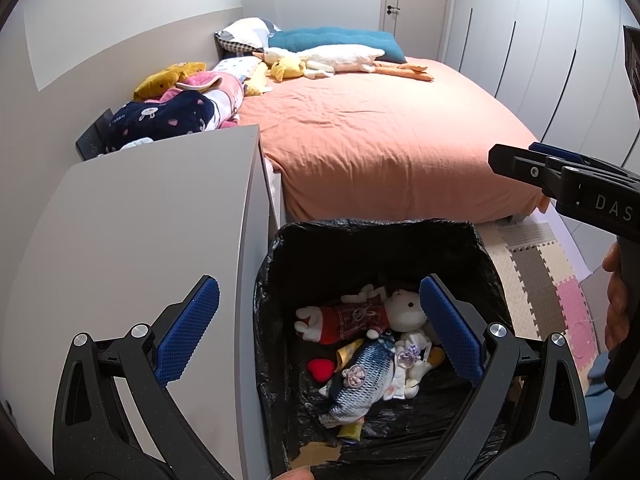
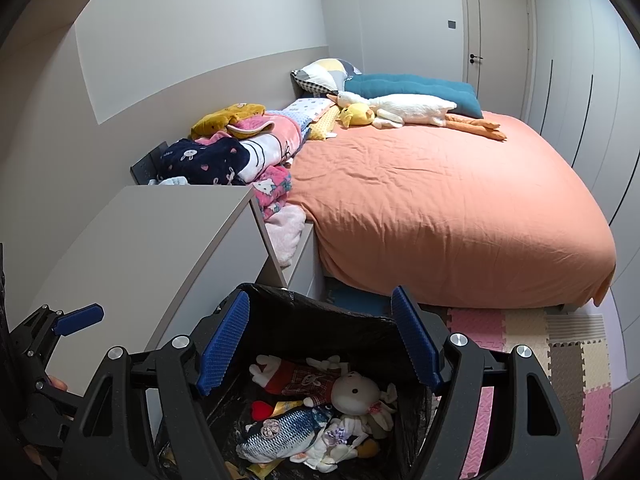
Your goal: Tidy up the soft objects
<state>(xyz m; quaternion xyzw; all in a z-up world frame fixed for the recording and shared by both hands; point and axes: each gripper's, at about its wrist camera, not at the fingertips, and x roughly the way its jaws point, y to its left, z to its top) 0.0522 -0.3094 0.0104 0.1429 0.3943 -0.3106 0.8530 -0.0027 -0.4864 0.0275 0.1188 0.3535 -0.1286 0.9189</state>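
Note:
A bin with a black liner point(image 1: 360, 230) point(image 2: 320, 300) stands on the floor below both grippers. It holds a white rabbit plush in a red dress point(image 1: 360, 314) point(image 2: 352, 392), a blue fish plush point(image 1: 360, 388) point(image 2: 280, 432), a red heart point(image 1: 320, 368) and other small soft toys. My left gripper point(image 1: 320, 328) hangs open above the bin, empty. My right gripper point(image 2: 320, 340) is also open and empty over the bin. On the bed lie a long white goose plush point(image 1: 340, 58) point(image 2: 408, 108) and a yellow duck plush point(image 1: 288, 67) point(image 2: 356, 114).
A grey cabinet point(image 1: 140, 220) stands left of the bin, against the bed with its orange cover point(image 1: 380, 128). Folded blankets and clothes point(image 1: 180, 112) are piled along the wall, pillows point(image 1: 332, 38) at the head. Foam mats point(image 1: 552, 280) cover the floor; wardrobe doors point(image 1: 540, 40) line the right.

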